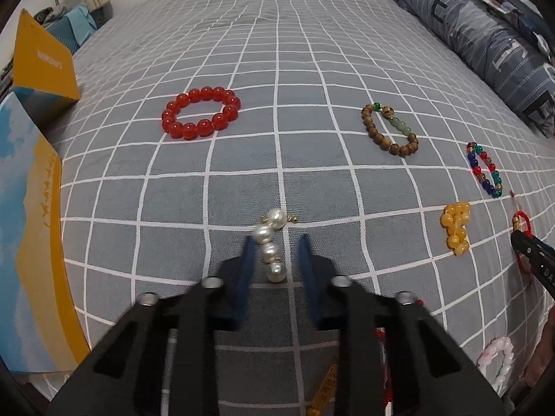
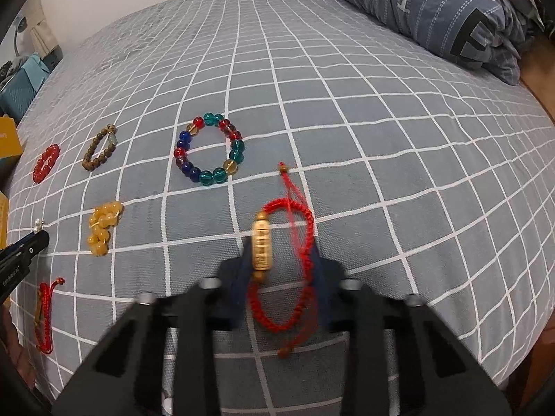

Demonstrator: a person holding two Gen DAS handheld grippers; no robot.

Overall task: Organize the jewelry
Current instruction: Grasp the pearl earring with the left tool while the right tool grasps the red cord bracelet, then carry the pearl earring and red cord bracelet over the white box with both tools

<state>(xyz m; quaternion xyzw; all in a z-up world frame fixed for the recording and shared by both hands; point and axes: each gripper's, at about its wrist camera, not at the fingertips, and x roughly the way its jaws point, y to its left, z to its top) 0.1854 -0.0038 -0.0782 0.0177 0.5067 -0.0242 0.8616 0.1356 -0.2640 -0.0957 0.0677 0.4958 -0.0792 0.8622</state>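
Note:
In the left wrist view, a short white pearl strand (image 1: pixel 271 245) lies between the fingers of my left gripper (image 1: pixel 276 246), touching the left pad; the jaws stand apart, not clamped. A red bead bracelet (image 1: pixel 201 112), a brown wooden bracelet (image 1: pixel 389 129), a multicolour glass bracelet (image 1: pixel 485 169) and yellow beads (image 1: pixel 456 227) lie on the bed. In the right wrist view, my right gripper (image 2: pixel 281 256) holds a red cord bracelet with a beige cylinder charm (image 2: pixel 262 246) between its fingers. The multicolour bracelet (image 2: pixel 210 152) lies just beyond it.
The surface is a grey checked bedsheet (image 1: pixel 277 52). Yellow and blue boxes (image 1: pixel 41 69) stand at the left edge. A folded blue quilt (image 1: pixel 485 34) lies at the far right. Another red cord bracelet (image 2: pixel 45 315) and a pink bead bracelet (image 1: pixel 497 357) lie near the front.

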